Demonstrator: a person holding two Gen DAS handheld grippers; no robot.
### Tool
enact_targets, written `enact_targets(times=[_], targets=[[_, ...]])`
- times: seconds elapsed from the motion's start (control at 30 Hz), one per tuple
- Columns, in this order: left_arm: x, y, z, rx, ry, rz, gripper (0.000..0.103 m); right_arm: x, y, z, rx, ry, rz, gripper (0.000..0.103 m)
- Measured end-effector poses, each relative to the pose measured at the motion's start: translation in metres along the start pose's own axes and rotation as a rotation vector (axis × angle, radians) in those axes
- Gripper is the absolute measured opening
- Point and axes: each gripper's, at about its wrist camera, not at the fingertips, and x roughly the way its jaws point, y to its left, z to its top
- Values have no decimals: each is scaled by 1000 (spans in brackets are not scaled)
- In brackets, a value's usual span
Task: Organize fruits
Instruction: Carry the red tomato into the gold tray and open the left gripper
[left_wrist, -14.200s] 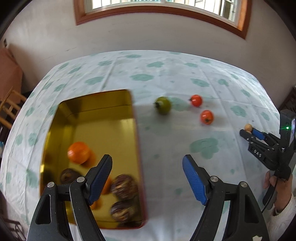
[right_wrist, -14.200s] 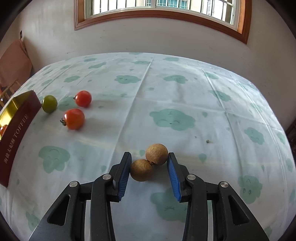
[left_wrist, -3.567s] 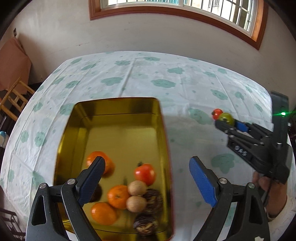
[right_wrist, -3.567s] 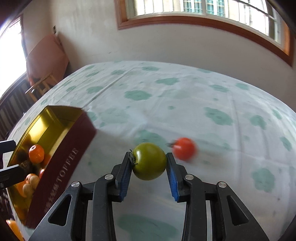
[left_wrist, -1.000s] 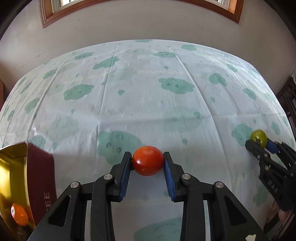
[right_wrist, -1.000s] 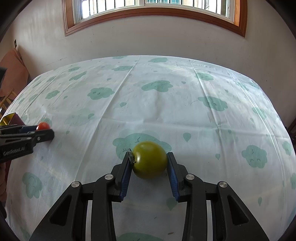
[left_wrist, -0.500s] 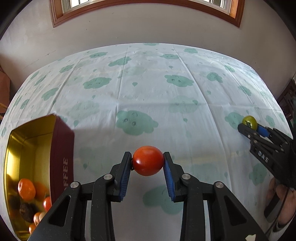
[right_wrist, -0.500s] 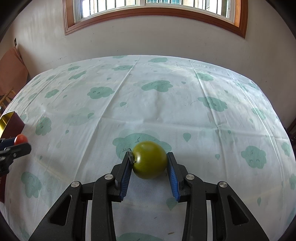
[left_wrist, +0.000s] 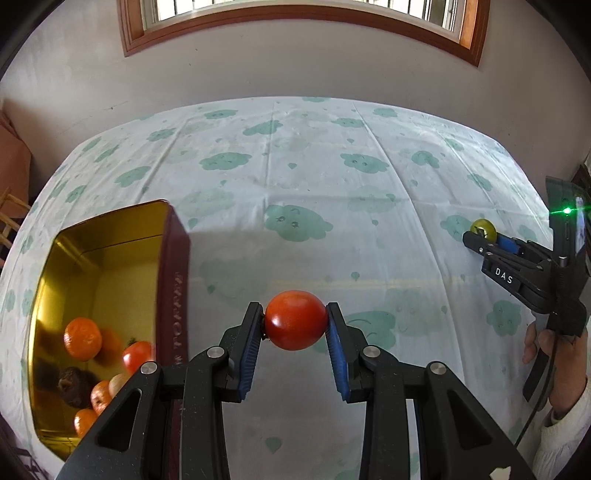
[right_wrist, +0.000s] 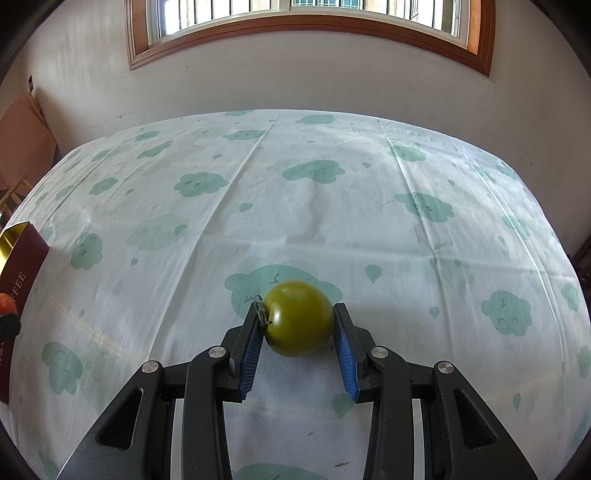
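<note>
A: The left gripper (left_wrist: 295, 325) is clamped on a red tomato (left_wrist: 294, 319), centre of frame, right of the tin (left_wrist: 173, 258) at lower left.

B: Soft and smooth-skinned, I'd guess, so a light grip across its middle.

A: The right gripper (right_wrist: 298, 325) pinches a green tomato (right_wrist: 299, 318), stem (right_wrist: 260, 312) pointing left at the pad.

B: It's nearly round, with no real long axis.

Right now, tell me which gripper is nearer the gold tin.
Left. The left gripper, holding the red tomato, hangs beside the tin; the right gripper is far across the table.
</note>
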Motion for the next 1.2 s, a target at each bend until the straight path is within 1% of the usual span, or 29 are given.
enact_targets(times=[0.17, 0.37, 0.53, 0.7, 0.87, 1.0, 1.07, 1.2], targets=[[-12, 9, -3, -11, -20, 13, 31, 0, 0, 0, -1, 0, -1, 39], [-26, 23, -2, -37, -38, 10, 31, 0, 0, 0, -1, 0, -1, 39], [-38, 42, -2, -66, -47, 5, 31, 0, 0, 0, -1, 0, -1, 39], [-48, 70, -7, -105, -51, 30, 31, 0, 0, 0, -1, 0, -2, 39], [-45, 102, -17, -155, -20, 83, 31, 0, 0, 0, -1, 0, -2, 39], [-38, 127, -30, -202, 18, 102, 31, 0, 0, 0, -1, 0, -2, 39], [-35, 135, -34, -214, 30, 116, 31, 0, 0, 0, -1, 0, -2, 39], [-31, 148, -40, -239, 49, 121, 31, 0, 0, 0, -2, 0, -3, 39]])
